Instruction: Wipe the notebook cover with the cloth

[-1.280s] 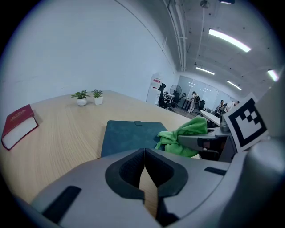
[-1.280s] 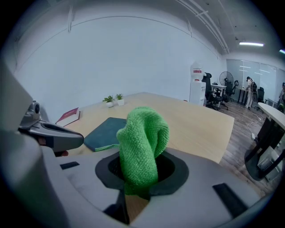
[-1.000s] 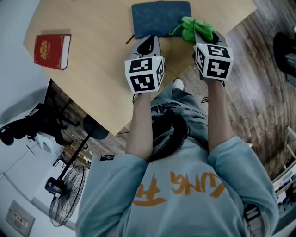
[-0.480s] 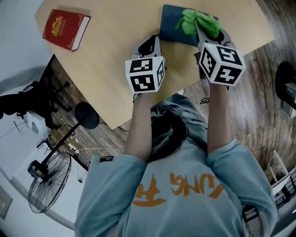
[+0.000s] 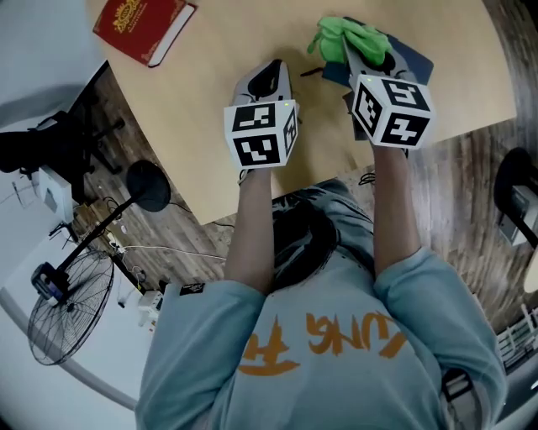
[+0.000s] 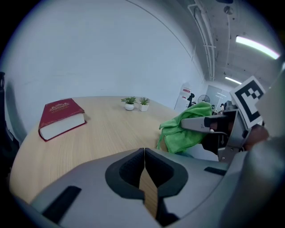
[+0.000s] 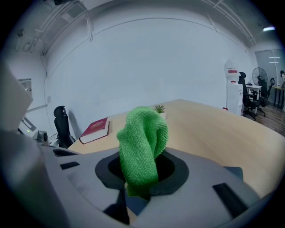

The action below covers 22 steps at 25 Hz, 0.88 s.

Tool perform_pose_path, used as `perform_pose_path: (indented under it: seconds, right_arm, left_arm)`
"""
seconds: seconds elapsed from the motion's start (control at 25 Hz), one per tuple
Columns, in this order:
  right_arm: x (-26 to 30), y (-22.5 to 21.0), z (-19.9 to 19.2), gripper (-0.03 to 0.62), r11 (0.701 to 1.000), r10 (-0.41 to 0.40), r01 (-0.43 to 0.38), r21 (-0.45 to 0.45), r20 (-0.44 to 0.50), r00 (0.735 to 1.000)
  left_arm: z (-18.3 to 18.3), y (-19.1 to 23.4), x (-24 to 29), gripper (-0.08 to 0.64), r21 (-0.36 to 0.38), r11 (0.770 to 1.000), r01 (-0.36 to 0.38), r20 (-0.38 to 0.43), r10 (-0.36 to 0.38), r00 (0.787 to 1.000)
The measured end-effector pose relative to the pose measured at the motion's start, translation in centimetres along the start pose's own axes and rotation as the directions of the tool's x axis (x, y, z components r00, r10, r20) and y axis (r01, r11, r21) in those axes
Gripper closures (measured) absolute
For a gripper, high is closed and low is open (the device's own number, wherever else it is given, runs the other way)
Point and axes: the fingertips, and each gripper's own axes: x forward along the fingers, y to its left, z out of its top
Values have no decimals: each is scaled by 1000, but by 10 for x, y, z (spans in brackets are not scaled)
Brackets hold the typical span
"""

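My right gripper (image 5: 363, 49) is shut on a bunched green cloth (image 5: 348, 35), which it holds over the near-left part of the dark blue notebook (image 5: 414, 60). Gripper and cloth hide most of the cover. In the right gripper view the cloth (image 7: 142, 147) fills the jaws and a blue corner of the notebook (image 7: 234, 172) shows at the lower right. My left gripper (image 5: 267, 76) is shut on nothing, over bare table to the left of the notebook. From the left gripper view its jaws meet (image 6: 144, 156), with the cloth (image 6: 186, 130) off to the right.
A red hardcover book (image 5: 145, 23) lies at the far left of the round wooden table (image 5: 218, 126). Two small potted plants (image 6: 136, 103) stand at the table's far edge. A floor fan (image 5: 67, 302) and a chair base (image 5: 150, 186) stand beside the table.
The right gripper has carried the cloth from the notebook's right edge across onto its cover. The head view has swung, so notebook and red book sit further right. The left gripper stays shut.
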Motion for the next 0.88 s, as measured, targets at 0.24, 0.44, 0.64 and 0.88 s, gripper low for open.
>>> perform_pose_path:
  seconds: [0.24, 0.44, 0.64, 0.88]
  right_arm:
    - [23, 1, -14, 509, 1000, -5, 5, -2, -61, 998]
    - [28, -9, -26, 509, 1000, -11, 13, 13, -105, 994]
    - [29, -18, -32, 508, 999, -2, 7, 34, -135, 991]
    - [19, -30, -37, 508, 998, -29, 35, 45, -136, 990]
  left_arm:
    - [-4, 10, 9, 538, 10, 1000, -10, -24, 10, 1000]
    - [-5, 6, 19, 538, 21, 1000, 5, -44, -4, 999]
    - [-5, -3, 27, 538, 35, 999, 30, -55, -28, 998]
    - [-7, -17, 29, 538, 54, 997, 56, -65, -52, 997]
